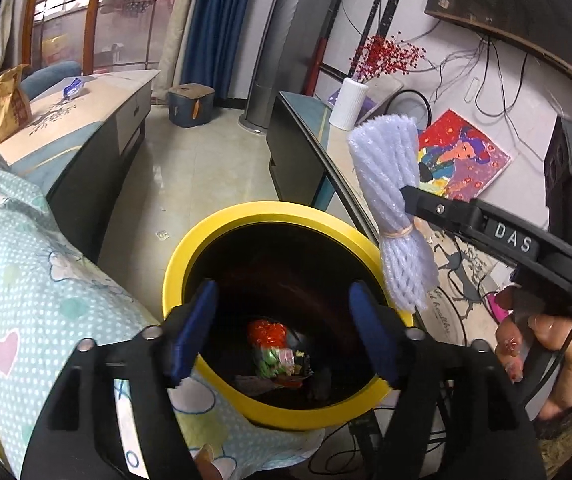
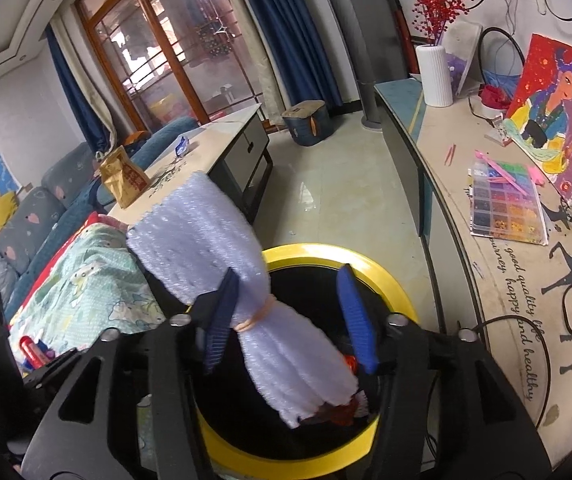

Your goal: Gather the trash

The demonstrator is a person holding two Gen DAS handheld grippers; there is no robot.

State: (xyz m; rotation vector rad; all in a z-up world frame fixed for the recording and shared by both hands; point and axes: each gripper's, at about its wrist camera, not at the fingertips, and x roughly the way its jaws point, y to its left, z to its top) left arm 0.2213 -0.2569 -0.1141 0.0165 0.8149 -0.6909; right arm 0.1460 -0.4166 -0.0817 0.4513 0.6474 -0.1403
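Over the yellow-rimmed bin [image 2: 326, 254], our right tongs [image 2: 292, 322] gape wide w/ foam bundle [image 2: 221, 256] dropping free, left tongs [image 1: 286, 332] open & empty; keep centred.

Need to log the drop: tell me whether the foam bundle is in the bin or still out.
Out. The foam bundle hangs above the yellow-rimmed bin; whether the right gripper grips it, cannot tell.
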